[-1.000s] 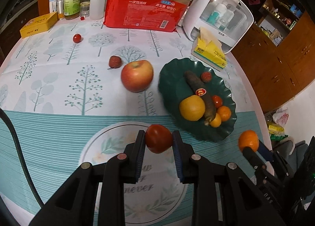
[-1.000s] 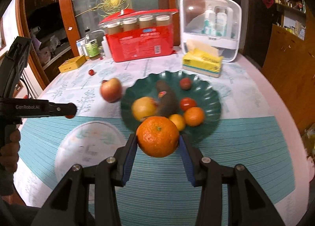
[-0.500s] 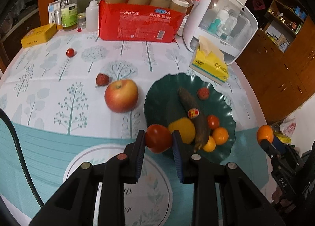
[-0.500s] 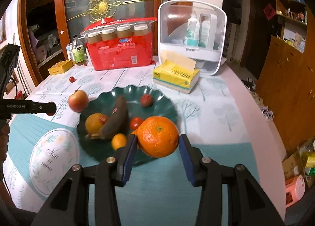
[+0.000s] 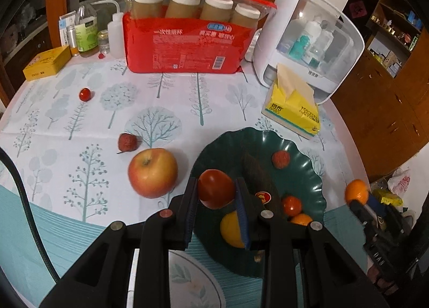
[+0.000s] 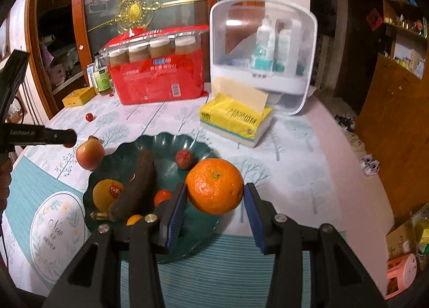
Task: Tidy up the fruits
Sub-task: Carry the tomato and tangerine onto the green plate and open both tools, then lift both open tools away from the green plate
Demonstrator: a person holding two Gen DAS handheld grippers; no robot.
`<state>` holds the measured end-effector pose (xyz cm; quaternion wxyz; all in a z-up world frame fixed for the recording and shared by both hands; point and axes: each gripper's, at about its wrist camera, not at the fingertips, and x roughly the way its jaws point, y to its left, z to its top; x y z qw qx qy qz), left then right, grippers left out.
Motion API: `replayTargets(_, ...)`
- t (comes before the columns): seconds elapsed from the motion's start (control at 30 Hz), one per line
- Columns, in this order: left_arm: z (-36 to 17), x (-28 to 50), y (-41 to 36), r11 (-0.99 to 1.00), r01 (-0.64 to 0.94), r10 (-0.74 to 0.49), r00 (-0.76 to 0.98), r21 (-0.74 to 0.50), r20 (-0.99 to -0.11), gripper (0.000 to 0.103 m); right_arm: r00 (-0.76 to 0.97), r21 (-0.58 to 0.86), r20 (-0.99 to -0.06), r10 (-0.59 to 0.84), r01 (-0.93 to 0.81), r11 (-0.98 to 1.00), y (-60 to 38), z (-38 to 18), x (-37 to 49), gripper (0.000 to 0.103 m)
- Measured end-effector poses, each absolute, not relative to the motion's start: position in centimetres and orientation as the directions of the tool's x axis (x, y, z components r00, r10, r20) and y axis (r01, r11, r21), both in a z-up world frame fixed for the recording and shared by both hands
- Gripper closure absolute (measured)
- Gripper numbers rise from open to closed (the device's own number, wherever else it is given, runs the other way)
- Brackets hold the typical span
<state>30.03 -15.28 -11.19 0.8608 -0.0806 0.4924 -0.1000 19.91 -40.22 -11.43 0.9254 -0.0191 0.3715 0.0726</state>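
My left gripper is shut on a red tomato, held over the near left rim of the dark green plate. The plate holds a dark banana, a yellow fruit, a lychee and small tomatoes and oranges. My right gripper is shut on a large orange above the plate's right side. A red apple, a lychee and a cherry tomato lie on the tablecloth left of the plate.
A yellow tissue pack and a white storage box stand behind the plate. A red pack of jars, bottles and a yellow tin line the table's back. The table edge drops off at the right.
Both grippers have moved forward toward the plate with their fruits held. The tomato now hangs over the plate's left rim, and the orange has shifted over its right side.
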Motion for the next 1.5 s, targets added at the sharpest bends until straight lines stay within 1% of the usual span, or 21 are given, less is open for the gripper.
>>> replayTargets(0.13,-12.9,30.8,-16.1,0.964,0.089,-0.264,0.456,-0.251,-0.85,0.077,0.667,0.067,-0.728,0.16,-0.164,0.984,-39.7,-13.6,21.2,0.059)
replayTargets(0.33,-15.2,31.5,-17.2,0.96,0.091,-0.278,0.408,-0.264,-0.869,0.077,0.631,0.109,-0.749,0.2,-0.179,0.978,-39.1,-15.6,22.3,0.059)
replayTargets(0.63,-16.4,31.9,-17.7,0.956,0.076,-0.289,0.388,-0.282,-0.875,0.077,0.601,0.134,-0.769,0.218,-0.183,0.974,-39.0,-16.7,22.9,0.058)
replayTargets(0.7,-16.5,31.9,-17.7,0.955,0.073,-0.293,0.378,-0.288,-0.878,0.073,0.6,0.133,-0.771,0.212,-0.174,0.976,-39.1,-16.7,23.0,0.058)
replayTargets(0.73,-16.6,31.9,-17.7,0.956,0.068,-0.29,0.373,-0.286,-0.881,0.064,0.601,0.133,-0.772,0.209,-0.17,0.977,-39.1,-16.7,23.0,0.058)
replayTargets(0.77,-16.5,31.8,-17.6,0.958,0.059,-0.282,0.375,-0.281,-0.883,0.052,0.601,0.133,-0.772,0.208,-0.168,0.977,-39.2,-16.7,23.1,0.057)
replayTargets(0.83,-16.3,31.7,-17.3,0.958,0.047,-0.279,0.382,-0.283,-0.881,0.046,0.599,0.127,-0.775,0.202,-0.165,0.978,-39.2,-16.6,23.1,0.051)
replayTargets(0.9,-16.1,31.5,-17.1,0.958,0.037,-0.277,0.382,-0.285,-0.882,0.042,0.599,0.124,-0.776,0.198,-0.164,0.979,-39.2,-16.5,23.0,0.047)
replayTargets(0.97,-15.8,31.1,-16.9,0.96,0.033,-0.269,0.382,-0.278,-0.884,0.036,0.602,0.13,-0.773,0.2,-0.158,0.979,-39.3,-16.3,22.9,0.046)
replayTargets(1.07,-15.5,30.4,-16.5,0.963,0.026,-0.258,0.381,-0.269,-0.888,0.032,0.608,0.137,-0.77,0.196,-0.142,0.98,-39.4,-15.8,22.6,0.044)
replayTargets(1.5,-14.5,24.1,-12.1,0.968,-0.035,-0.219,0.382,-0.25,-0.898,0.03,0.567,0.248,-0.793,0.222,-0.033,0.968,-40.0,-14.4,20.2,0.043)
